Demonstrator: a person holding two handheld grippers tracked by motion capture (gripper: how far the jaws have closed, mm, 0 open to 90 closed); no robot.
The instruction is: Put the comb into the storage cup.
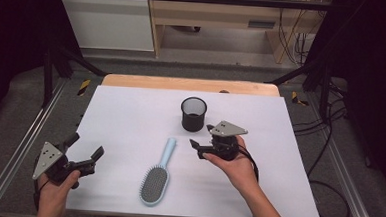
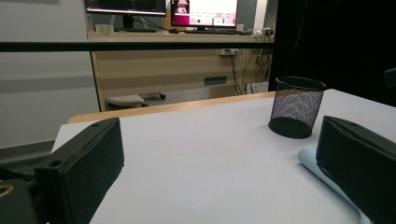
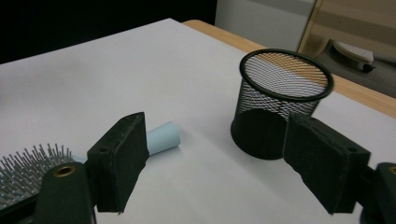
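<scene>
A light blue hairbrush lies bristles up on the white table sheet, its handle pointing away toward a black mesh cup that stands upright. My right gripper hovers just right of the handle's end and in front of the cup, open with nothing between its jaws. In the right gripper view the handle tip peeks past the left jaw of that gripper, and the cup stands beyond. My left gripper rests at the sheet's front left corner, open and empty. The left gripper view looks between its jaws toward the cup.
The sheet's wooden back edge lies behind the cup. Aluminium rails run along both sides of the table, and cables trail on the floor to the right. A desk with monitors stands far behind.
</scene>
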